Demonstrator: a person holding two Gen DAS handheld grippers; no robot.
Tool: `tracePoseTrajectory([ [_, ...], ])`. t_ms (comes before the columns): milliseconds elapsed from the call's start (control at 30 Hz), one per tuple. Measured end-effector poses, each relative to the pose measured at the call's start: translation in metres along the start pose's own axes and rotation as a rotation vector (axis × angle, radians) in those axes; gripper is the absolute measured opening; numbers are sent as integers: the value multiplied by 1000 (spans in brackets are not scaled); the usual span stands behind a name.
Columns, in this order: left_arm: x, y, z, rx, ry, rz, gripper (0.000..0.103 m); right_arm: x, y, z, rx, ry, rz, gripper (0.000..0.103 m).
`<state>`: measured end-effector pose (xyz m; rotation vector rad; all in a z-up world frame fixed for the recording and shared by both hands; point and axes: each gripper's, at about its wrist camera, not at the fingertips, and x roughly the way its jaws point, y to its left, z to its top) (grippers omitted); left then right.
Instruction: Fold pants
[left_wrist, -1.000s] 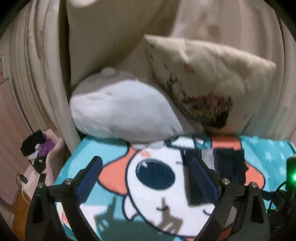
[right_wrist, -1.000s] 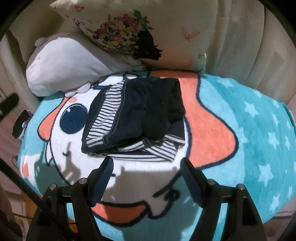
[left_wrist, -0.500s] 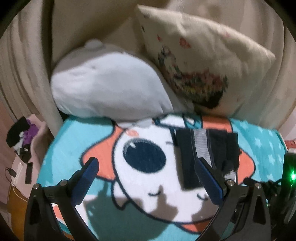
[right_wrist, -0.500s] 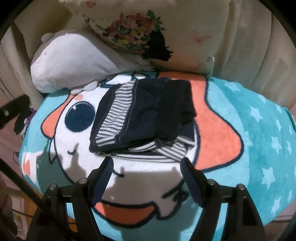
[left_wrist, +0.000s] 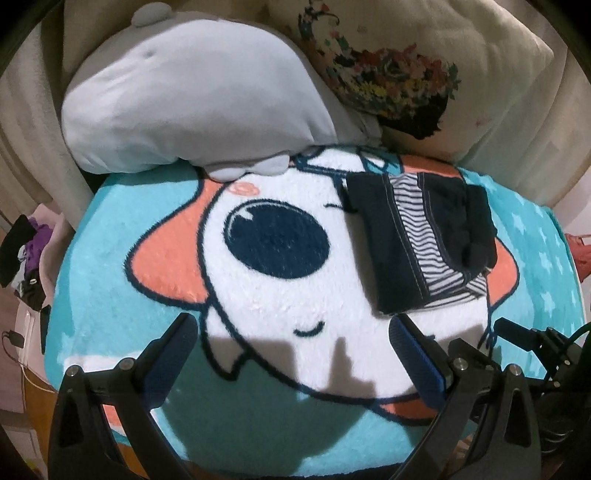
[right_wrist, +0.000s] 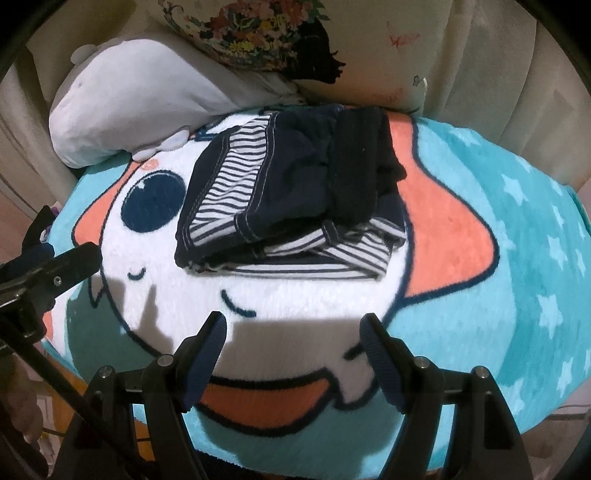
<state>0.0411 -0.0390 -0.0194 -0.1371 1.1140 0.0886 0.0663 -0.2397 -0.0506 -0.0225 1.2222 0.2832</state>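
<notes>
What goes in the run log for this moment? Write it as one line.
left gripper: open, empty | right gripper: open, empty | pants: bunched on blanket, untouched | stage: approach

What I am counting on the bed

I am seeing one folded pants (right_wrist: 291, 195), one cartoon blanket (right_wrist: 517, 280), two pillows: grey plush (left_wrist: 192, 99), floral (left_wrist: 424, 70); I am holding two grippers.

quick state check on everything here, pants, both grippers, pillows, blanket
pants: folded into a compact stack, lying on the blanket, not held
left hand-held gripper: open, empty
right hand-held gripper: open, empty, short of the pants
cartoon blanket: spread flat
grey plush pillow: lying on its side
floral pillow: propped up behind
</notes>
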Motion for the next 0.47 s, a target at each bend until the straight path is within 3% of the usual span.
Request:
tracePoseTrajectory([
  [467, 11, 16, -4, 11, 52, 5, 103, -5, 13, -1, 9, -14, -30, 80],
])
